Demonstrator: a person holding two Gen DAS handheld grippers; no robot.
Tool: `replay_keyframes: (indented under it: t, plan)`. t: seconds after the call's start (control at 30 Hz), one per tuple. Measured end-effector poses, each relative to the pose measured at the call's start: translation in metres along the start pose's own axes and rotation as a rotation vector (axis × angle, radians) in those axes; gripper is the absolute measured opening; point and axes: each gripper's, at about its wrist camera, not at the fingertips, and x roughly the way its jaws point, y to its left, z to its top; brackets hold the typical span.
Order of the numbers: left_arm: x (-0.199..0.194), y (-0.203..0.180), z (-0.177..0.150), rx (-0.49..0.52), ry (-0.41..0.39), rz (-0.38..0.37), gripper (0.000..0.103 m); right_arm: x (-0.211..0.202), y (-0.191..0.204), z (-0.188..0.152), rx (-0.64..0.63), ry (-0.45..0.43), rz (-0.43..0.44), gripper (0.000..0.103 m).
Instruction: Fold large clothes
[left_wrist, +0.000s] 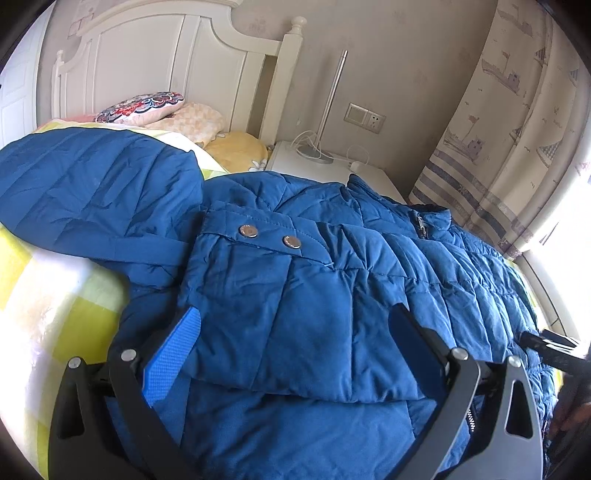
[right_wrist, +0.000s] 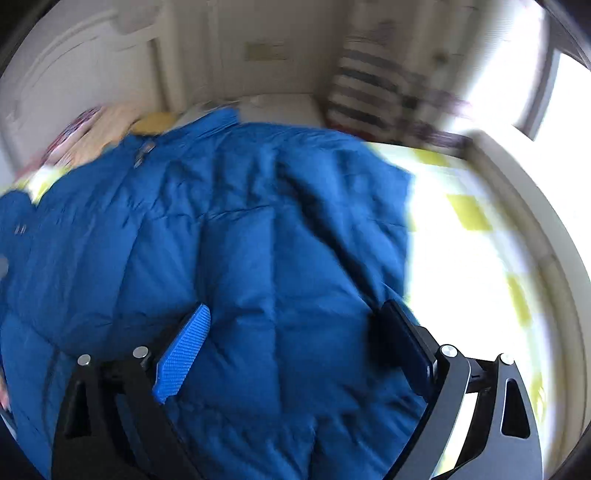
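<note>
My right claw hangs spread, pinching nothing, over the blue padded jacket; my left claw is spread too. The jacket lies across the bed, its sleeve folded over the front. Next, I judge, comes pinching the hem.

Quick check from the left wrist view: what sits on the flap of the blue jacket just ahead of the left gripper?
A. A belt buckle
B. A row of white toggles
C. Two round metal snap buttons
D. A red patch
C: two round silver snap buttons sit side by side on the stitched flap of the blue jacket, beyond the fingers of the left gripper; no toggles, patch or buckle show there.
</note>
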Motion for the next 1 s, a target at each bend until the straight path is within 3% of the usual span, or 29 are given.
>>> replay_keyframes:
  t: [0.13,0.23,0.33,0.37,0.43,0.5,0.57,0.67,0.77,0.83,0.87,0.9,0.93,1.0]
  plan:
    - [-0.001,-0.002,0.0,0.009,-0.003,0.008,0.101,-0.027,0.037,-0.012,-0.09,-0.089,0.097,0.091]
    - [-0.025,0.015,0.004,-0.059,-0.12,0.022,0.101,0.004,0.059,-0.03,-0.181,-0.039,0.037,0.096]
    - [-0.053,0.058,0.011,-0.262,-0.237,0.045,0.1,0.004,0.048,-0.027,-0.119,-0.031,0.055,0.098]
    - [-0.068,0.087,0.013,-0.394,-0.293,0.038,0.1,0.006,0.045,-0.025,-0.111,-0.024,0.064,0.098]
    - [-0.083,0.125,0.012,-0.558,-0.339,0.041,0.1,0.007,0.044,-0.026,-0.106,-0.02,0.073,0.098]
    - [-0.097,0.181,0.006,-0.785,-0.373,0.06,0.1,0.006,0.047,-0.026,-0.122,-0.021,0.054,0.098]
    - [-0.102,0.222,0.004,-0.93,-0.383,0.066,0.1,0.005,0.049,-0.027,-0.129,-0.022,0.047,0.098]
    - [-0.104,0.278,0.015,-1.038,-0.389,0.035,0.1,0.005,0.052,-0.03,-0.124,-0.02,0.052,0.098]
    - [-0.093,0.321,0.045,-1.018,-0.34,0.035,0.099,0.003,0.053,-0.033,-0.128,-0.021,0.048,0.098]
    - [-0.086,0.343,0.059,-1.008,-0.318,0.041,0.083,0.008,0.051,-0.029,-0.126,-0.021,0.051,0.098]
    - [-0.08,0.354,0.064,-1.002,-0.305,0.01,0.049,0.008,0.051,-0.029,-0.123,-0.022,0.054,0.098]
    - [-0.075,0.363,0.066,-1.011,-0.283,-0.035,0.008,0.008,0.05,-0.029,-0.119,-0.023,0.059,0.098]
    - [-0.072,0.367,0.066,-1.033,-0.257,-0.042,0.005,0.007,0.049,-0.028,-0.115,-0.024,0.065,0.098]
    - [-0.087,0.35,0.074,-0.957,-0.316,-0.014,0.003,0.008,0.047,-0.027,-0.108,-0.027,0.075,0.098]
